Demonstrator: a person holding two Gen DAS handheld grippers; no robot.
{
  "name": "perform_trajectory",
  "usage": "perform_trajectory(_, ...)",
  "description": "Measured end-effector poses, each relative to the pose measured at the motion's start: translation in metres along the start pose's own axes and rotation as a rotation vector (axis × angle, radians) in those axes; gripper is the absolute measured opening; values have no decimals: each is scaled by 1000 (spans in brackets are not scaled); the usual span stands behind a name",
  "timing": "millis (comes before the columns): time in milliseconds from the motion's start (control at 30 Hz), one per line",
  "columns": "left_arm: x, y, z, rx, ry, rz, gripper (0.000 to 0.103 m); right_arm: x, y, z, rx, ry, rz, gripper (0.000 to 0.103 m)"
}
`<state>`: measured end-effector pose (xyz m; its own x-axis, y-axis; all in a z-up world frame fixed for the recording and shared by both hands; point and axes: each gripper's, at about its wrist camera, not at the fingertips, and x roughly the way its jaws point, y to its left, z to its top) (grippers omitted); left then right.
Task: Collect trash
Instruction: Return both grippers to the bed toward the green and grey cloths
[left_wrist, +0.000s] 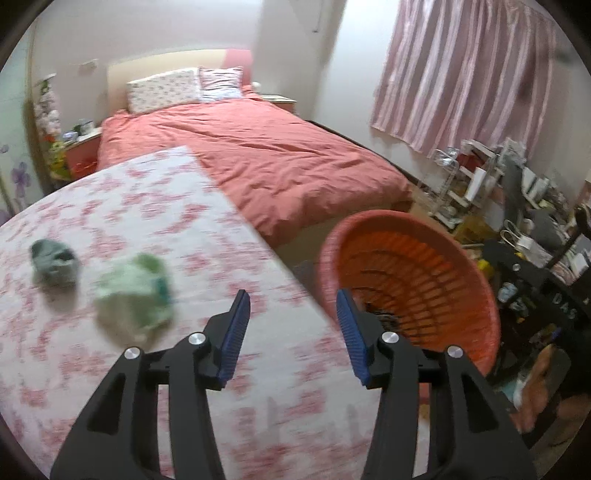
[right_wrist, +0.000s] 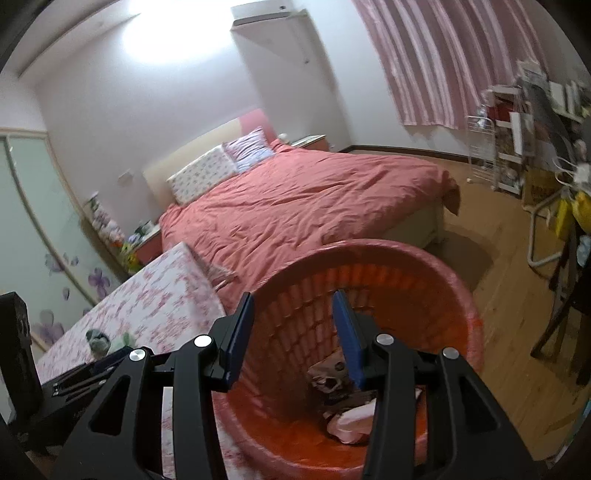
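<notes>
Two crumpled pieces of trash lie on a table with a pink floral cloth (left_wrist: 155, 206): a light green wad (left_wrist: 135, 295) and a darker grey-green wad (left_wrist: 53, 262) left of it. My left gripper (left_wrist: 291, 306) is open and empty above the table's right edge, right of the green wad. A red slatted basket (left_wrist: 413, 280) stands beside the table. My right gripper (right_wrist: 293, 308) is open and empty over the basket (right_wrist: 369, 266), which holds crumpled trash (right_wrist: 343, 402) at its bottom. Both wads show small in the right wrist view (right_wrist: 107, 341).
A bed with a red cover (left_wrist: 280, 162) stands behind the table. Cluttered shelves and a rack (left_wrist: 480, 177) line the right wall under pink curtains. A wooden floor (right_wrist: 509, 295) and chair legs lie right of the basket. The left gripper's black body (right_wrist: 74, 380) shows at lower left.
</notes>
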<state>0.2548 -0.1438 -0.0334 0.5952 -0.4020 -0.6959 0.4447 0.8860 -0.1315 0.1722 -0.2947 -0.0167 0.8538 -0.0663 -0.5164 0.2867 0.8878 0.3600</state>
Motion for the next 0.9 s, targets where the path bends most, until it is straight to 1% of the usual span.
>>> perform_trajectory(67,-8,21,-3,-15,-7,47,51,3,15,-2,-33,17,19,45)
perform_trajectory(133,-15,40,-6,-35,-14,85,55,6,27,-3,-59,33,35,48)
perform_trajectory(167,-20,54,-7,-53,-19,117,57,8,38,-4,-78,44,47,51)
perform_trajectory(233,-27,77,-11,-82,-26,165,64,14,58,-8,-116,67,70,55)
perform_trajectory(267,-34,94,-13,-106,-31,201,66,16,67,-9,-134,80,82,58)
perform_trajectory(333,-42,112,-15,-134,-36,240,73,19,81,-12,-163,100,100,62)
perform_trajectory(400,-51,135,-17,-169,-42,283,75,25,100,-17,-206,125,122,68)
perform_trajectory(533,-70,171,-23,-220,-52,348,77,39,140,-28,-284,174,154,71)
perform_trajectory(633,-82,192,-30,-251,-57,373,78,47,164,-37,-314,207,170,72)
perform_trajectory(700,-88,205,-35,-273,-58,386,78,59,183,-45,-339,239,177,72)
perform_trajectory(900,-100,239,-47,-330,-59,409,78,89,225,-63,-383,294,154,72)
